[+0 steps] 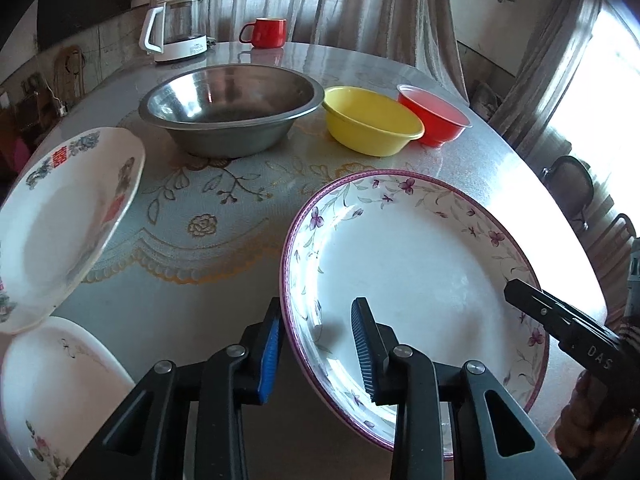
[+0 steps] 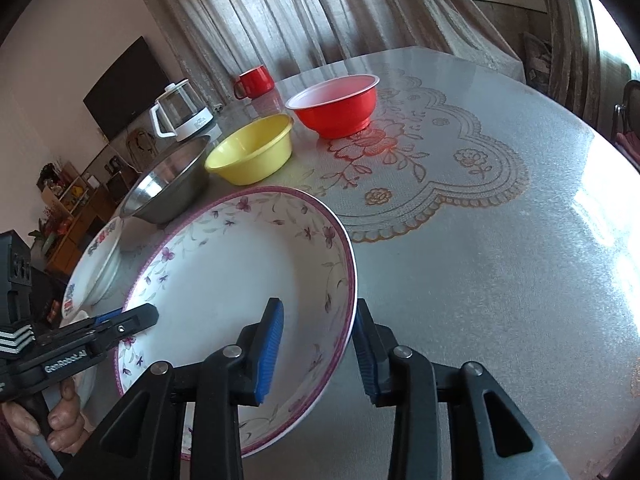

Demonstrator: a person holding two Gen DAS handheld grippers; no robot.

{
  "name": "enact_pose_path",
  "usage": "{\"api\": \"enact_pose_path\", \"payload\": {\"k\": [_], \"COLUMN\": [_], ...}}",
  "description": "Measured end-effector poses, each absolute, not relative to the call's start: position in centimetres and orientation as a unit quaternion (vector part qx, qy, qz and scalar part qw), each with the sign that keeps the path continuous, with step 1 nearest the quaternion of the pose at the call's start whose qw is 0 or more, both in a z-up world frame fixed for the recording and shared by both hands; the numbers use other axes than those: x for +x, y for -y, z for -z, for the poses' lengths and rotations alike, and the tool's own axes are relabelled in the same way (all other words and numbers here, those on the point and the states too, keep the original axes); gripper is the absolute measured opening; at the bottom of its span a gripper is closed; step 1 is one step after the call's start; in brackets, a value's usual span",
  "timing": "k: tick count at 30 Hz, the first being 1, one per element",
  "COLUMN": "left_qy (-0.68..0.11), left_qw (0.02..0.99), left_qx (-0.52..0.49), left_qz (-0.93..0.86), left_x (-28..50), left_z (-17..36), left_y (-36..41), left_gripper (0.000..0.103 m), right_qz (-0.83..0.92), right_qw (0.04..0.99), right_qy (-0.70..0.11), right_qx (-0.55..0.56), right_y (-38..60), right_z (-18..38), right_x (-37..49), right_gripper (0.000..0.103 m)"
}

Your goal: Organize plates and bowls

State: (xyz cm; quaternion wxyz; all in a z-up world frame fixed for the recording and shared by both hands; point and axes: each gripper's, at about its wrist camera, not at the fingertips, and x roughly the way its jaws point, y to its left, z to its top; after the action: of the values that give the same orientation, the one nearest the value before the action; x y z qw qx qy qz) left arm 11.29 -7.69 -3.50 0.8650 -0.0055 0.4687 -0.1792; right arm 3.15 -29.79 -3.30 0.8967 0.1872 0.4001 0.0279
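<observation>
Left tool [image 1: 316,354] agape astride near rim of purple-flowered plate [image 1: 412,280]. Right tool [image 2: 318,350] likewise spread across its opposite rim, pads not clamping. Steel bowl [image 1: 232,108], yellow bowl [image 1: 372,120], red bowl [image 1: 434,114] behind on counter [image 1: 200,208].

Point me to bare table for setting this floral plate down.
Free: the cloth right of the purple-rimmed plate and red bowl, out to the table edge. Crowded: steel bowl, yellow bowl and stacked white plates on the left.

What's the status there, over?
Left hand-held gripper and right hand-held gripper open, straddling opposite rims of purple-rimmed plate. Two white plates left. Nothing blocking.
</observation>
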Motion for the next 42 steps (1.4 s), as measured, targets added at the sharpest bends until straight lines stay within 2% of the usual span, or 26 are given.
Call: {"api": "enact_pose_path", "payload": {"k": [3,12,29,33,42], "left_qy": [-0.477,-0.47,-0.47,-0.461,-0.432], "left_qw": [0.863,0.872,0.873,0.877,0.893], "left_qx": [-0.031,-0.04,-0.029,-0.036,-0.045], "left_qz": [0.165,0.131,0.125,0.13,0.117], "left_x": [11.8,12.7,12.7,12.3,10.7], "left_z": [3.4,2.8,3.3,2.9,1.8], "left_y": [5.8,2.5,0.7,0.4,-1.3], "left_gripper": [0.034,0.034,0.034,0.045,0.047], "right_qz": [-0.037,-0.081,-0.066,-0.052,-0.032], "right_qw": [0.901,0.895,0.899,0.904,0.905], "right_qy": [-0.402,-0.408,-0.421,-0.417,-0.419], "right_qx": [0.158,0.163,0.097,0.082,0.061], "right_y": [28.1,24.9,21.3,20.8,20.1], "right_z": [3.1,3.3,3.5,3.6,3.5], "right_x": [3.6,5.4,7.0,6.9,6.8], "right_gripper": [0.035,0.035,0.035,0.035,0.036]}}
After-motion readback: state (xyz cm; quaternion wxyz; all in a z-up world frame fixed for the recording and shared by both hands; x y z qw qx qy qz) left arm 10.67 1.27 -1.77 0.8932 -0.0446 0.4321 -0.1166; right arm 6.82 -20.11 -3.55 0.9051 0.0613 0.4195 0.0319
